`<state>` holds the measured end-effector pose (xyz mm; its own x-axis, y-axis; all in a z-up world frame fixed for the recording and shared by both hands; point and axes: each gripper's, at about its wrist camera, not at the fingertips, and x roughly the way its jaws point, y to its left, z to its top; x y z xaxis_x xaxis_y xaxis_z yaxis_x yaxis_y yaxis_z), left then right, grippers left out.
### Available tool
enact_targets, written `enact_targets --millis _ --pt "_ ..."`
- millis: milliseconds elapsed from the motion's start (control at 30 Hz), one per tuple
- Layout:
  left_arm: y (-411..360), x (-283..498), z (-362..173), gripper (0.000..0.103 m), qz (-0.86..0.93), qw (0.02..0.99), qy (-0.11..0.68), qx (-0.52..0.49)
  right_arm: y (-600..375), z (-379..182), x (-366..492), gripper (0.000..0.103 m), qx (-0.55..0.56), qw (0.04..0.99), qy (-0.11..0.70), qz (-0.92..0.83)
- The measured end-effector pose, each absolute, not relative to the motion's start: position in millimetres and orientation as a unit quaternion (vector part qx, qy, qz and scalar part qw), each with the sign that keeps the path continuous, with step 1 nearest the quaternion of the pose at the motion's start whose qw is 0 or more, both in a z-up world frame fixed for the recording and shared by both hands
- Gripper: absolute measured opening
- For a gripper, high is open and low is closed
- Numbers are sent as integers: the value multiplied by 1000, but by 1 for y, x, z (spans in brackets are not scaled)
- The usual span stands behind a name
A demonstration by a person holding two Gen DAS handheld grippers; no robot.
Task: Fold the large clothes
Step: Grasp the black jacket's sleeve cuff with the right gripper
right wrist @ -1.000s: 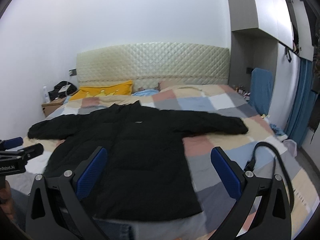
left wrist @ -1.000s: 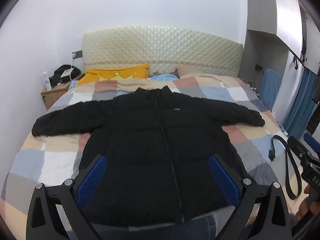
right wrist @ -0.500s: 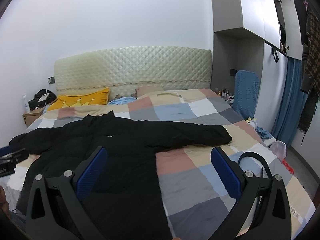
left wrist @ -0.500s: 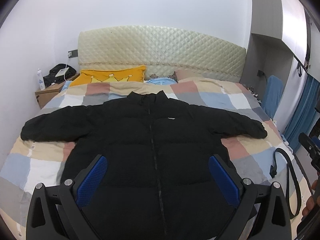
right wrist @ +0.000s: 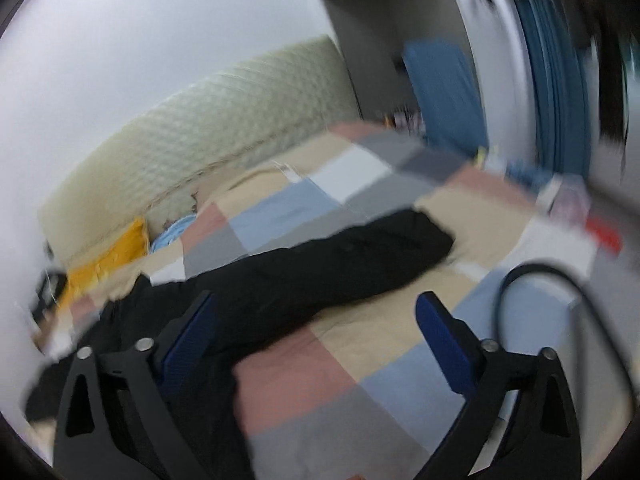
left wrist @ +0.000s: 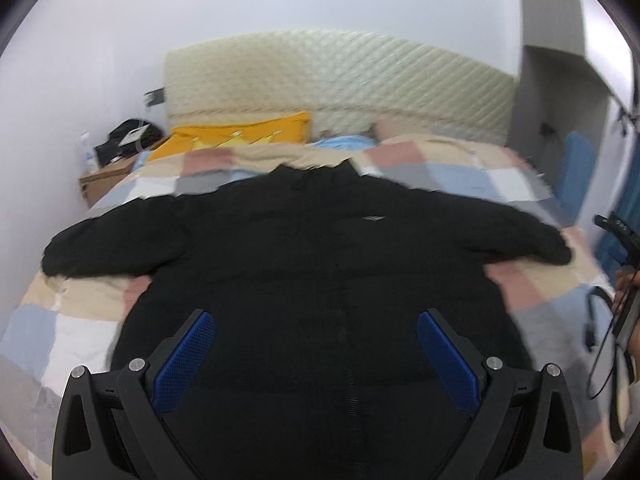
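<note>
A black puffer jacket [left wrist: 312, 264] lies flat and zipped on the checked bedspread [left wrist: 80, 328], both sleeves spread sideways. My left gripper [left wrist: 316, 344] is open and empty above the jacket's lower front. My right gripper [right wrist: 316, 332] is open and empty, tilted, above the bed beside the jacket's right sleeve [right wrist: 352, 256]. The sleeve's cuff [right wrist: 432, 236] lies ahead of it. The right wrist view is blurred by motion.
A padded cream headboard [left wrist: 340, 76] and a yellow pillow [left wrist: 240, 136] are at the bed's far end. A wooden nightstand [left wrist: 108, 172] stands at the left. A black strap [right wrist: 560, 280] lies on the bed at the right. Blue curtains [right wrist: 556, 92] hang beyond.
My right gripper has swung right and tilted, now facing the jacket's right sleeve and the room's right side. My left gripper has dipped slightly toward the jacket.
</note>
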<state>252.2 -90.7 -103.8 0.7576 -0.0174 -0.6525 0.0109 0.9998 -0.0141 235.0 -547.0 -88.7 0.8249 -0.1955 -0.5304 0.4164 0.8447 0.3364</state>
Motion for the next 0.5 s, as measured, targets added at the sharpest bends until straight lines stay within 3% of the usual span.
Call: enact_targets --millis 133,300,500 --pt "-73 271 -125 103 11 929 369 -20 -609 -149 275 87 305 905 244 -170" --pt "-63 290 -146 103 27 921 388 -21 -661 -216 314 84 380 870 243 -200" --pt "-56 309 -161 103 44 914 402 -16 -701 -271 335 84 486 836 180 -181"
